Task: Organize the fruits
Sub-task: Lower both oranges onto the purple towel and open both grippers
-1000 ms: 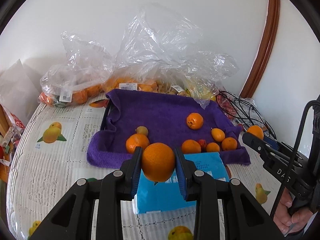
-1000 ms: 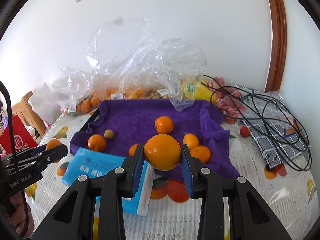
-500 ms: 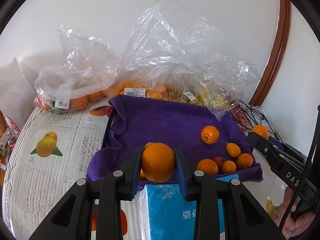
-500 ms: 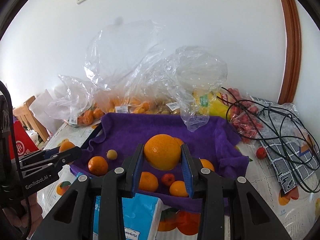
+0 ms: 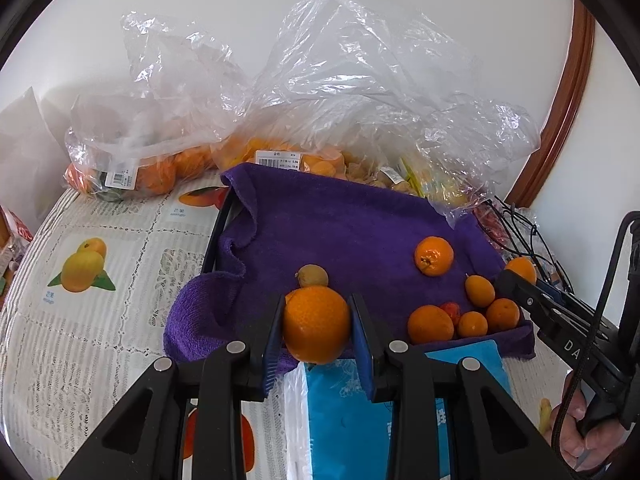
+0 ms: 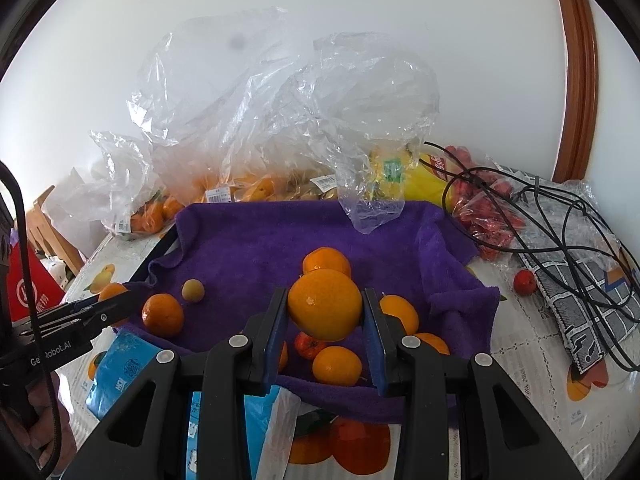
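My left gripper [image 5: 317,300] is shut on a large orange [image 5: 316,328], which it holds over the near edge of a purple towel [image 5: 340,220] spread in a black tray. My right gripper [image 6: 325,294] is shut on another large orange [image 6: 325,310] above the towel's [image 6: 260,240] near right part. On the towel lie a tangerine [image 5: 434,256], a small brownish fruit [image 5: 312,275] and a cluster of small oranges [image 5: 430,324] with a red fruit. Each gripper shows at the edge of the other's view, with its orange between the jaws.
Clear plastic bags of oranges [image 5: 152,172] and other fruit [image 6: 280,184] pile up behind the tray against the white wall. A blue tissue pack [image 5: 360,408] lies in front of it. Black cables [image 6: 560,216] and a bag of red fruit [image 6: 488,216] sit to the right.
Both grippers have moved forward and a little down towards the towel, each still clamped on its orange. The tissue pack has slid lower in both views.
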Motion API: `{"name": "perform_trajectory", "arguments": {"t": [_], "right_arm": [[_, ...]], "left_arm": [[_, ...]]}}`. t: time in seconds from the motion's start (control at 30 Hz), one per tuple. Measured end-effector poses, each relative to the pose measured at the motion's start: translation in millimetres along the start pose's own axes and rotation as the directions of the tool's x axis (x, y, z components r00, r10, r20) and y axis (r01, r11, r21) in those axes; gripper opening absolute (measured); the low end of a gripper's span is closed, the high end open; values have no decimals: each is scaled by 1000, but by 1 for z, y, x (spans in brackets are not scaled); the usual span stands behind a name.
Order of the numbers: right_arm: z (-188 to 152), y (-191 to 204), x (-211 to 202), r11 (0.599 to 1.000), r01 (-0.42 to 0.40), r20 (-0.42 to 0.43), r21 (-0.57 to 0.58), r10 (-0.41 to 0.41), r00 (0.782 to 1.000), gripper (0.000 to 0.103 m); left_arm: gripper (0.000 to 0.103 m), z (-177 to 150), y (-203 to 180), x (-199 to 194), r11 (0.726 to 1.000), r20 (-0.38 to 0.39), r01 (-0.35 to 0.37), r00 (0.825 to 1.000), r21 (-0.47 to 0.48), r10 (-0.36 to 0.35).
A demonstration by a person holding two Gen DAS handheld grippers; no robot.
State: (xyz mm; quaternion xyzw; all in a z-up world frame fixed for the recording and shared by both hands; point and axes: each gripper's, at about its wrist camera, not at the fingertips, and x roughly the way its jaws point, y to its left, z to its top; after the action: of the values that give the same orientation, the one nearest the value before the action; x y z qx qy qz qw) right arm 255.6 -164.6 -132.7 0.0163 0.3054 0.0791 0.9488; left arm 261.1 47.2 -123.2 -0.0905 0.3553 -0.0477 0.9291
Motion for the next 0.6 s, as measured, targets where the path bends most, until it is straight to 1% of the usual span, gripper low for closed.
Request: {"name": "perform_trajectory", "arguments": {"t": [0.13,0.23,0.43,0.6], "right_arm": [[-2,3,4,1000,20,-3,-20,-20,1000,36],[-4,5,6,1000,15,-11,-24,-16,1000,36],[-6,4,14,999,19,-37,-33,-21,999,36],[-5,-2,13,999,28,-33,-18,-29,999,36]], "left_arm": [[30,0,-5,0,1000,2,10,1000,14,-10],[30,-1,-6,1,1000,-3,9,1000,20,-9],[30,1,-2,3,1000,-9,4,1000,7,-4],[30,2,3,3,1000,-6,-1,1000,-14,0]]}}
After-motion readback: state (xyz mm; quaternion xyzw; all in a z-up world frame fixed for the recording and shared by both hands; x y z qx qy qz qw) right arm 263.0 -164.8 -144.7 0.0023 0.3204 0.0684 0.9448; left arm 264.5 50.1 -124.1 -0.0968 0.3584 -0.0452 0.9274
